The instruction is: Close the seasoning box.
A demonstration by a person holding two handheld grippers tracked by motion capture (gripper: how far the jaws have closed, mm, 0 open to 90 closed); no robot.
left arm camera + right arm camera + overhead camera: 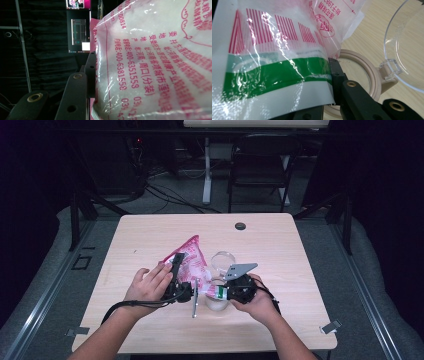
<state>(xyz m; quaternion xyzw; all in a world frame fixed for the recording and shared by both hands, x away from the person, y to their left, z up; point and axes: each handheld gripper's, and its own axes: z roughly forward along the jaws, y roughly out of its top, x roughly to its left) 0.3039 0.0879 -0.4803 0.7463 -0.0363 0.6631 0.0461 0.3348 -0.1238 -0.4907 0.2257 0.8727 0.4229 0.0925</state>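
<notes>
A pink-printed plastic bag (191, 256) of white powder hangs tilted over the table's middle. My left gripper (176, 262) is shut on its upper left side; in the left gripper view the bag (155, 62) presses against the black jaws of the left gripper (93, 67). My right gripper (223, 292) is shut on the bag's lower end with the green band (279, 72); one fingertip of the right gripper (331, 75) pinches that edge. Under this end stands a jar with a beige rim (372, 75), its clear lid (404, 45) flipped open.
A metal spoon (195, 302) lies on the wooden table (150, 235) between my two hands. The jar (217, 303) and its open lid (222, 260) sit just left of my right hand. A cable hole (240, 226) is at the table's far edge.
</notes>
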